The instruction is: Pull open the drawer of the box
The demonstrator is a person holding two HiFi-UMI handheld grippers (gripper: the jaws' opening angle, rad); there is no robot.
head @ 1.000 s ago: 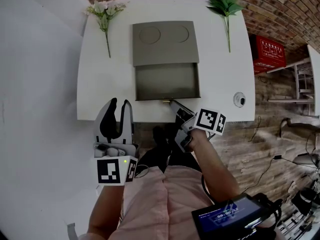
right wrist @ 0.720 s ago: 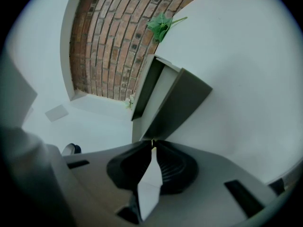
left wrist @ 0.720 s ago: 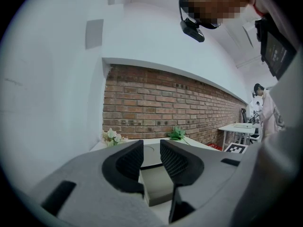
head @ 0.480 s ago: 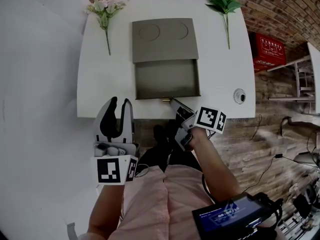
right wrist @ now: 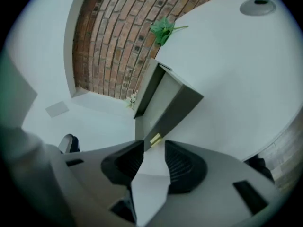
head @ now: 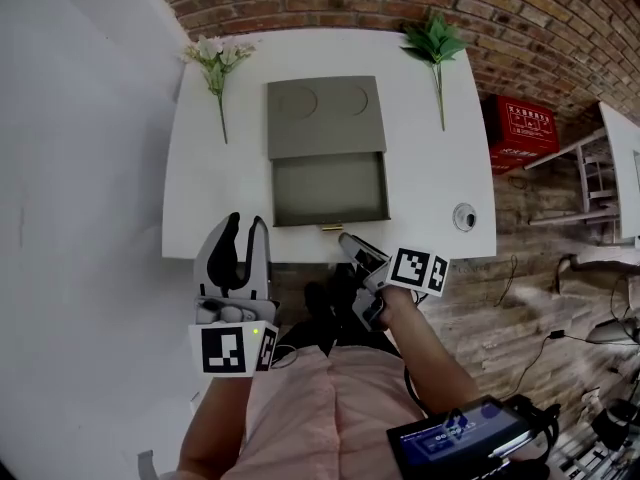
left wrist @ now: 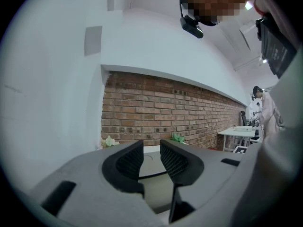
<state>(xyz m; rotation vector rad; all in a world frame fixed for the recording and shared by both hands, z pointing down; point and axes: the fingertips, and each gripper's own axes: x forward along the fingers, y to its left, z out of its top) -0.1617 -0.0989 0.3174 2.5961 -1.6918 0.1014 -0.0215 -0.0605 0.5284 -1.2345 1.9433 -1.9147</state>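
A grey box [head: 325,116] stands on the white table [head: 210,183], and its drawer [head: 329,189] is pulled out toward me, empty. A small gold handle [head: 331,227] sticks out of the drawer front at the table's near edge. My right gripper [head: 347,239] sits just right of and below the handle. Its jaws have just been opening and are now open with nothing pressed between them. In the right gripper view the handle [right wrist: 155,138] lies just beyond the right gripper [right wrist: 153,151]. My left gripper [head: 246,226] hangs open and empty at the table's front edge, left of the drawer; in its own view, the left gripper [left wrist: 151,154] faces the box.
White flowers [head: 214,58] lie at the far left of the table and a green sprig [head: 433,40] at the far right. A round grey disc [head: 464,216] sits near the front right corner. A red crate [head: 527,128] stands on the floor to the right. A brick wall runs behind.
The right gripper's jaws have opened off the gold handle and drawn back slightly from it. The drawer stays out. The left gripper has kept still.
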